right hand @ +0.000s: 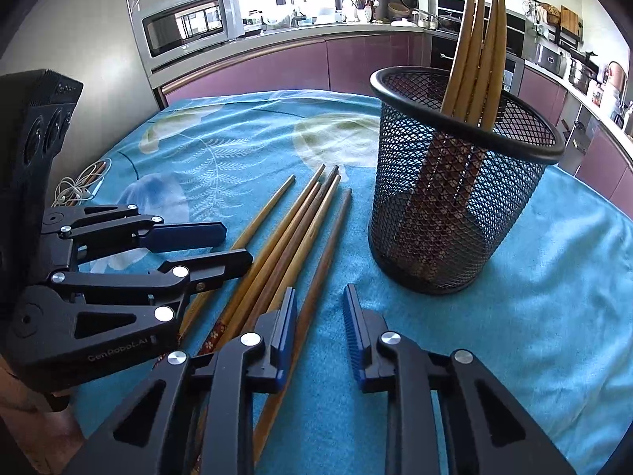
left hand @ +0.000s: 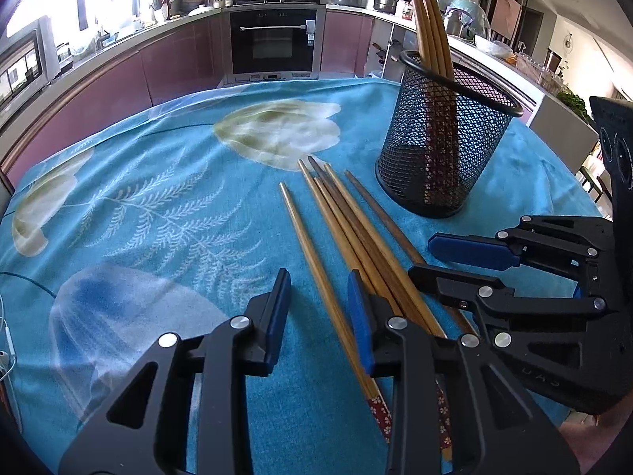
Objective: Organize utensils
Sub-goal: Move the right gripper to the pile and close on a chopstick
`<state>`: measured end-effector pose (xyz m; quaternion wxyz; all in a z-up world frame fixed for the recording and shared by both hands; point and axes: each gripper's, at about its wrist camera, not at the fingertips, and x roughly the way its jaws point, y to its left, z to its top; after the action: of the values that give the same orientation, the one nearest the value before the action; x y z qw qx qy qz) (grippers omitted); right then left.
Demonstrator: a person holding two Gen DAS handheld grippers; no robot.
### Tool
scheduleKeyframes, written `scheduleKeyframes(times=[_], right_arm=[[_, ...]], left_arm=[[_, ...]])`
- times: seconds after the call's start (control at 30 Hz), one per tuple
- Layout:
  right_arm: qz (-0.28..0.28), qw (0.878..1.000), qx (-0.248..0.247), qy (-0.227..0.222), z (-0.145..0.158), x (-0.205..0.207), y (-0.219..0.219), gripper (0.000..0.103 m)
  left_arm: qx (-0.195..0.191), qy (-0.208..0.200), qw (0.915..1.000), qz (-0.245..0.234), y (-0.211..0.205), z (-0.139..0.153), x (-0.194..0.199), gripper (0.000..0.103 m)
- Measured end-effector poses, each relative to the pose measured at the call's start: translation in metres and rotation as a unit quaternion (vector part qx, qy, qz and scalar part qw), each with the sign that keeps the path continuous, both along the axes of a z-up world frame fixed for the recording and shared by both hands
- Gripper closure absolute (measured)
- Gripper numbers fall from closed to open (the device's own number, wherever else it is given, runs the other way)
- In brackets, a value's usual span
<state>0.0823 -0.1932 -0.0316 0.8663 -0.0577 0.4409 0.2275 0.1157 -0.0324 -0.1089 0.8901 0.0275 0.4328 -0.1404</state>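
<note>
Landmark: the black mesh cup (left hand: 447, 134) (right hand: 463, 182), standing upright on my counter's blue flowered cloth (left hand: 158, 206) (right hand: 534, 277)
In the cup: four wooden chopsticks (left hand: 429, 19) (right hand: 474, 39), leaning on its rim with their tips up
Loose chopsticks (left hand: 348, 229) (right hand: 289, 229): six lying flat on the cloth just beside the cup, roughly parallel, tips toward the far side
My left claw (left hand: 319, 308) (right hand: 227, 245): jaws apart, gripping nothing; low over the handle ends of the loose chopsticks, one chopstick running between its fingers
My right claw (right hand: 320, 328) (left hand: 423, 255): jaws apart and empty, at the loose chopsticks' handle ends on the side nearer the cup; whether its fingers touch any I cannot tell
Behind the cup: a kitchen worktop with an oven (left hand: 273, 39) and a microwave (right hand: 186, 23)
</note>
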Motion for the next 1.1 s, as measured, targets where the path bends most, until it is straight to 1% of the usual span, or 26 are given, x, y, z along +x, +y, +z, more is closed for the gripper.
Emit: scheduleKeyframes(times=[0.1, 0.2, 0.23, 0.43, 0.57, 0.73, 0.93, 1.0, 1.1], right_arm=[[-0.006, 1.000, 0.009, 0.002, 0.000, 0.000, -0.004, 0.093], [-0.014, 1.000, 0.023, 0.008, 0.000, 0.001, -0.008, 0.094], [-0.015, 0.999, 0.027, 0.010, 0.000, 0.001, -0.010, 0.094], [-0.016, 0.999, 0.050, 0.013, 0.003, -0.003, -0.017, 0.096], [-0.004, 0.998, 0.061, 0.007, 0.010, -0.010, -0.019, 0.097], [0.012, 0.998, 0.056, 0.018, 0.007, -0.012, -0.014, 0.097], [0.016, 0.998, 0.046, 0.031, 0.000, -0.009, -0.009, 0.095], [0.017, 0.998, 0.044, 0.031, 0.001, -0.009, -0.008, 0.095], [0.018, 0.999, 0.041, 0.030, 0.001, -0.007, -0.007, 0.095]], left_arm=[[-0.003, -0.002, 1.0000, 0.005, 0.000, 0.000, -0.001, 0.077], [-0.018, 0.003, 0.9997, 0.014, 0.006, 0.000, -0.001, 0.086], [-0.024, 0.004, 0.9996, 0.015, 0.007, 0.000, -0.001, 0.091], [-0.034, 0.000, 0.9991, 0.023, 0.010, 0.002, -0.006, 0.095], [-0.045, -0.006, 0.9989, 0.011, 0.011, 0.007, -0.014, 0.096], [-0.056, -0.006, 0.9984, -0.009, 0.009, 0.011, -0.023, 0.097], [-0.045, 0.006, 0.9989, -0.009, 0.009, 0.003, -0.021, 0.097], [-0.043, 0.002, 0.9990, -0.006, 0.012, 0.004, -0.022, 0.095], [-0.042, -0.010, 0.9990, -0.005, 0.016, 0.009, -0.023, 0.088]])
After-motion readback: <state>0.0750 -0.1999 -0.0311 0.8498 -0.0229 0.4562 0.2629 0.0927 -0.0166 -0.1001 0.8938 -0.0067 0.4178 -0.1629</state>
